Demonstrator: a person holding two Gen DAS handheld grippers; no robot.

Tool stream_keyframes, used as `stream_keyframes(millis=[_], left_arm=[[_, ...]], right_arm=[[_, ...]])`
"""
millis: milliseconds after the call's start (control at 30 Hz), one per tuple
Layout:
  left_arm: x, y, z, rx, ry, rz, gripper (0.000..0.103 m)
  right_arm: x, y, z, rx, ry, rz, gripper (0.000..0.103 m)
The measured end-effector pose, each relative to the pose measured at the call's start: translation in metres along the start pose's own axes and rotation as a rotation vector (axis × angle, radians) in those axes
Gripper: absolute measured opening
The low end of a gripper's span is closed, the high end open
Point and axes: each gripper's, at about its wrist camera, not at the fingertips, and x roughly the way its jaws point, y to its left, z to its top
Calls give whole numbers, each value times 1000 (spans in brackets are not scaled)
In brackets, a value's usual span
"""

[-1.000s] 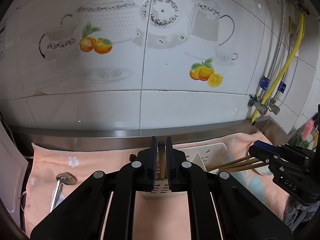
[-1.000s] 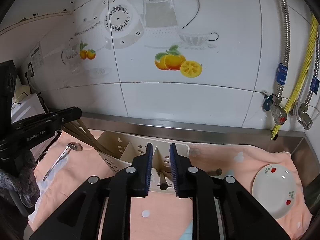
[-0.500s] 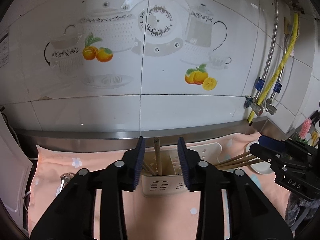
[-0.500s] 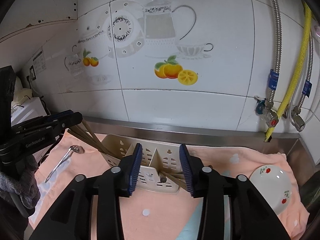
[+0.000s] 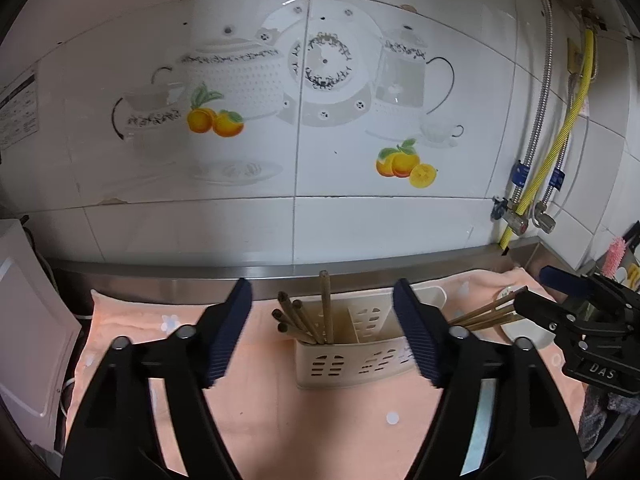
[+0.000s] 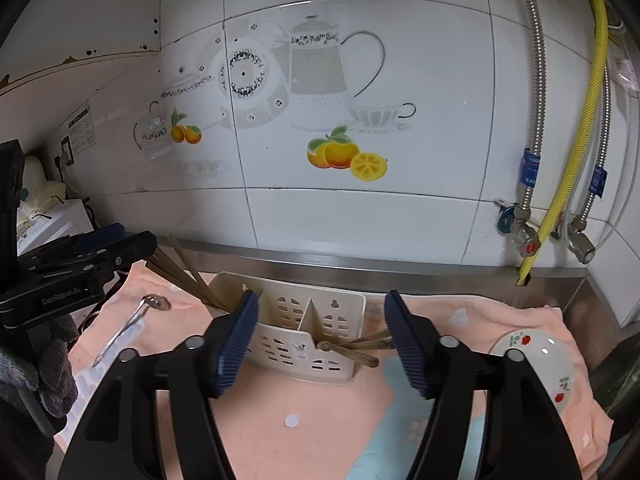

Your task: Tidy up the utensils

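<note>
1. The left hand-held gripper (image 5: 322, 332) is released: its two blue-padded fingers (image 5: 230, 332) stand wide apart with nothing between them. A second ago they were clenched on a wooden chopstick; half a second ago they had parted only a little.
2. Straight ahead of the left hand-held gripper, between its spread fingers, the cream utensil caddy (image 5: 352, 356) stands on the peach towel (image 5: 280, 408) that covers the bench. It now looks farther off than in the earlier frames.
3. The chopsticks (image 5: 308, 316) stand in the caddy compartment nearest the left finger, one upright and the rest leaning toward that finger.
4. The right hand-held gripper (image 6: 320, 336) is also released, its fingers (image 6: 406, 344) much wider apart than a second ago, when the gap was narrow.
5. Ahead of the right hand-held gripper the caddy (image 6: 304, 332) sits between its fingers. More chopsticks (image 6: 352, 350) lie low across the caddy's front corner, just inside the right finger.
6. Beyond the left finger of the right hand-held gripper, a metal spoon (image 6: 132, 324) lies on the towel (image 6: 304, 420), as before.
7. Outside its right finger, a small flowered dish (image 6: 536, 364) rests on the towel.
</note>
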Motion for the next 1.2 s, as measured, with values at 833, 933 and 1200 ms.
stream_keyframes(millis=[833,933,1200], left_arm=[[-40,5,-14,18,-40,39,98],[-43,5,-17,18,-40,38,98],[-50,9,-27,17,-31,47,98]], right_arm=[[-34,6,-15,-3,-15,-9,88],[-37,8,-18,-9,-9,-8,88],[-45,13,-30,-16,0,-2,90]])
